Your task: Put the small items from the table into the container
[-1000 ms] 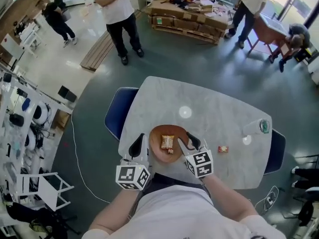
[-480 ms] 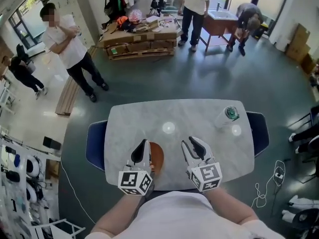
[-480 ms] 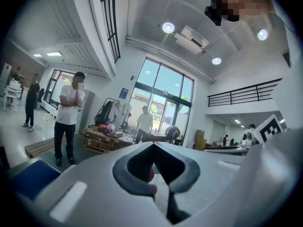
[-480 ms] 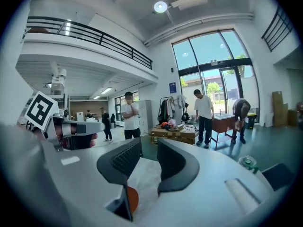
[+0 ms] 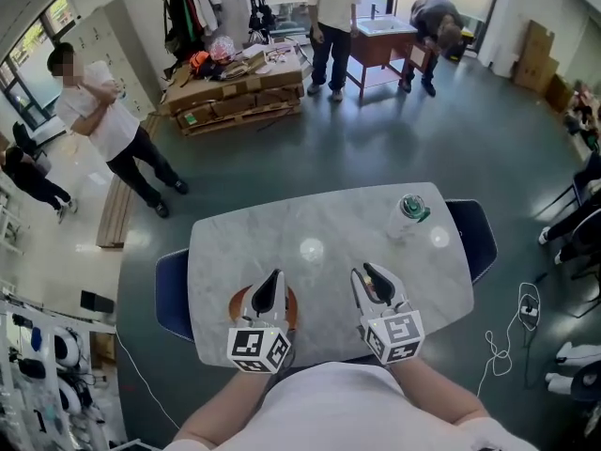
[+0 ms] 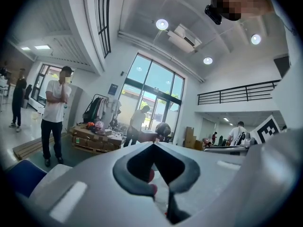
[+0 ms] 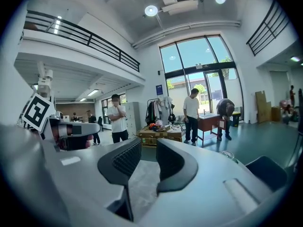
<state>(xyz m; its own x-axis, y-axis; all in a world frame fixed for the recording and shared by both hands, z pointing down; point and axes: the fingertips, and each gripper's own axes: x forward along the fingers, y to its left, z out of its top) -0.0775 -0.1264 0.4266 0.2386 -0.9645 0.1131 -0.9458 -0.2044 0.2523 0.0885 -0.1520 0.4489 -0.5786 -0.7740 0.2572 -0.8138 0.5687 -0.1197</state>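
Two hand-held grippers hang over the near edge of a marble table. Left gripper: jaw tips pressed together, nothing clearly gripped. The brown container lies directly beneath its jaws, showing on either side of them and as a reddish sliver through the gap behind the tips. Right gripper: jaws partly apart and closing, only bare tabletop between them, the container apart to its left. A green-capped bottle stands well beyond this gripper, to its right.
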